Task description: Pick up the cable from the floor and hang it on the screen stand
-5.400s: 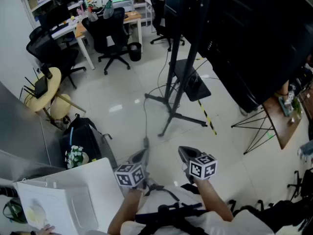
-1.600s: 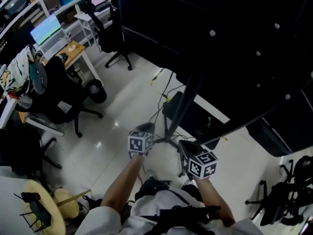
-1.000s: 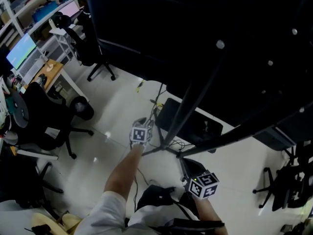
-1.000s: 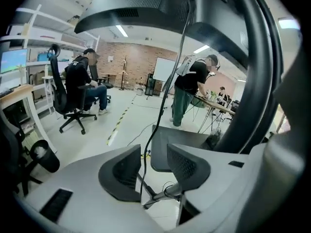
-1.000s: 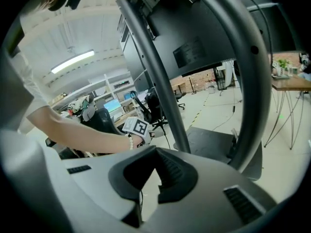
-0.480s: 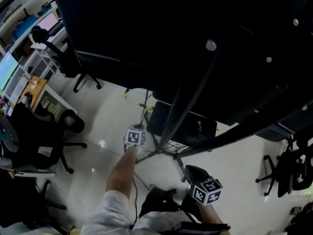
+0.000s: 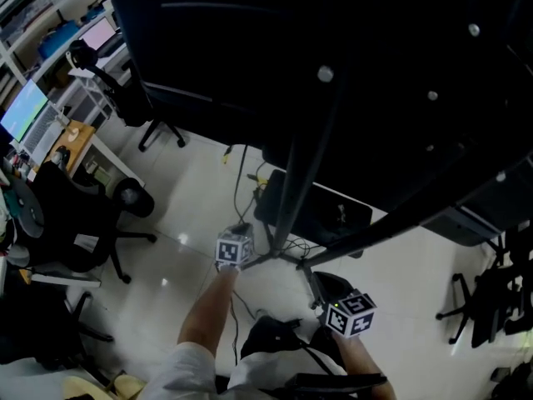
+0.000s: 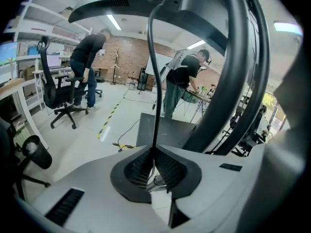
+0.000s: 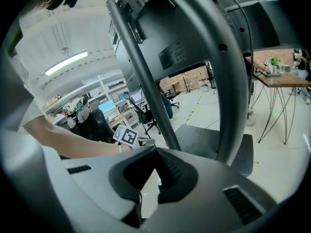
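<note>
Closest to me, the right tongs point(image 9: 157, 178) are shut on nothing and held back on my side of the screen stand point(image 7: 303, 169). That one is my spare for handling slack.

Further forward, the left tongs point(image 8: 154, 155) are closed on the cable point(image 8: 154, 91), low down just beside the foot of the screen stand. The ribbed pads pinch it right at the tips, so the grip looks thin. I'd hold that squeeze firm and not tug sideways, or it could slide out.

From the pinch the cable runs away from me, past the stand's pole, toward the dark underside of the screen. I can't tell where its far end goes. The rest of it trails back along the floor point(image 7: 187, 198) on my side of the stand.

To do this well, I'd lift slowly and straight, close to the pole. The loose length has to stay off the stand's splayed legs and the black base plate point(image 7: 321, 215) behind them. If a loop snags there, I'd clear it with the right tongs before going higher. Then I'd look for a bracket or cross piece on the stand and drape the cable over it.

Beyond the stand, the office chair point(image 7: 83, 215) is well apart and out of my way.
</note>
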### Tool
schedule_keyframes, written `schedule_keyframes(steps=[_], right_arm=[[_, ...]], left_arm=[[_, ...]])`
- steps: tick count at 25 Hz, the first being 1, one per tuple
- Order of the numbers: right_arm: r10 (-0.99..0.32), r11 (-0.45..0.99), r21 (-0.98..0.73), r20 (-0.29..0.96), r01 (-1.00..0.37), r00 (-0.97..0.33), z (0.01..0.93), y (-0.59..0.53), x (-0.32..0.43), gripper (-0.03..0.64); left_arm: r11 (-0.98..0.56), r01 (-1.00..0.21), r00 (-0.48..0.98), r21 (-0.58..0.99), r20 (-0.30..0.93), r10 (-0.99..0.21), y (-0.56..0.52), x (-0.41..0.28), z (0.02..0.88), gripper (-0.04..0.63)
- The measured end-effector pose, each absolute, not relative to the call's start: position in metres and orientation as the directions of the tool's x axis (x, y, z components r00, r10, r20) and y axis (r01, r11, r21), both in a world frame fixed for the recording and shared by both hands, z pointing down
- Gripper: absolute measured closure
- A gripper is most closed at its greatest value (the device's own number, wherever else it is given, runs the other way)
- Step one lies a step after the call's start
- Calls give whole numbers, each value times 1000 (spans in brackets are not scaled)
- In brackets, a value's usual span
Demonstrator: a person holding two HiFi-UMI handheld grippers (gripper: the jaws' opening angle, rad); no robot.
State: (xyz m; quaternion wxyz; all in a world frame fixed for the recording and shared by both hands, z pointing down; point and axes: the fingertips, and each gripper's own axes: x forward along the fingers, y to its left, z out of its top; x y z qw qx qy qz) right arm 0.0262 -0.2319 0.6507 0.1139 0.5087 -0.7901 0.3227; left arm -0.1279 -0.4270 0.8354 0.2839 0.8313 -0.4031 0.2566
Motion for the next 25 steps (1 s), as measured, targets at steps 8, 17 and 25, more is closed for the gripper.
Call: schedule_keyframes(steps=[8, 17, 25], right_arm=[[-656, 350, -417, 530, -839, -537, 664, -226, 38, 617], [-626, 382, -418, 538, -824, -564, 673, -212, 76, 615], [-600, 439, -443, 503, -781, -622, 661, -204, 96, 614]], left_arm=[[-463, -828, 552, 317, 606, -573, -349, -104, 768, 581], [-553, -775, 629, 305, 452, -633, -289, -43, 626, 583], [-626, -735, 678, 262, 307, -668, -258, -8, 483, 583]])
